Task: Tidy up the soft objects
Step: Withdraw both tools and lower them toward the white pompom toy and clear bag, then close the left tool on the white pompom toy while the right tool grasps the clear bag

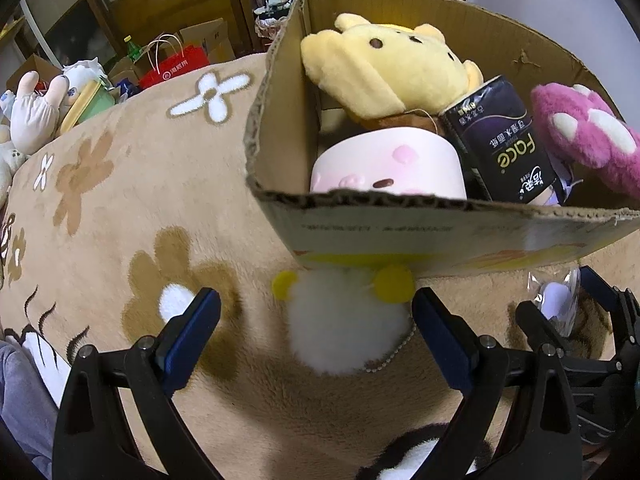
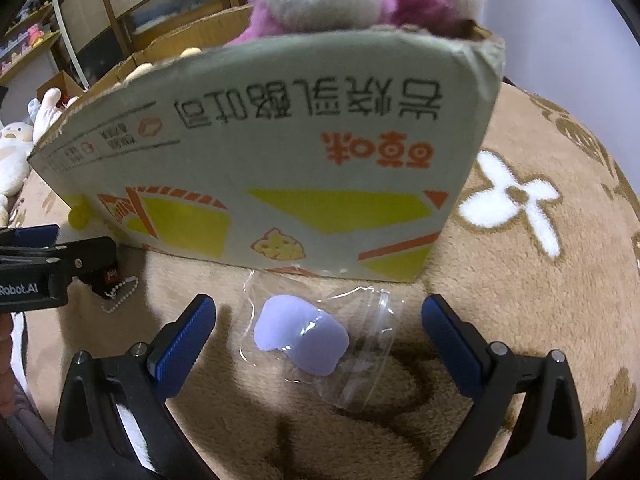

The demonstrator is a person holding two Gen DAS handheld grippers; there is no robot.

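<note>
A cardboard box [image 1: 372, 232] stands on the flowered blanket and holds a yellow plush [image 1: 384, 68], a pink plush [image 1: 388, 164], a dark tissue pack [image 1: 504, 144] and a magenta plush paw [image 1: 584, 128]. A white fluffy pompom toy [image 1: 344, 324] with yellow ears and a bead chain lies against the box front, between the open jaws of my left gripper [image 1: 316, 320]. A lilac soft piece in a clear bag [image 2: 304, 332] lies in front of the box [image 2: 280, 152], between the open jaws of my right gripper [image 2: 320, 324]. The bag also shows in the left wrist view [image 1: 556, 300].
The tan blanket [image 1: 140, 200] covers the whole surface. More plush toys [image 1: 36, 112] and a red paper bag [image 1: 176, 66] sit at the far left, before wooden cabinets. A black-and-white plush [image 1: 420, 456] lies under the left gripper. The left gripper shows in the right wrist view [image 2: 48, 264].
</note>
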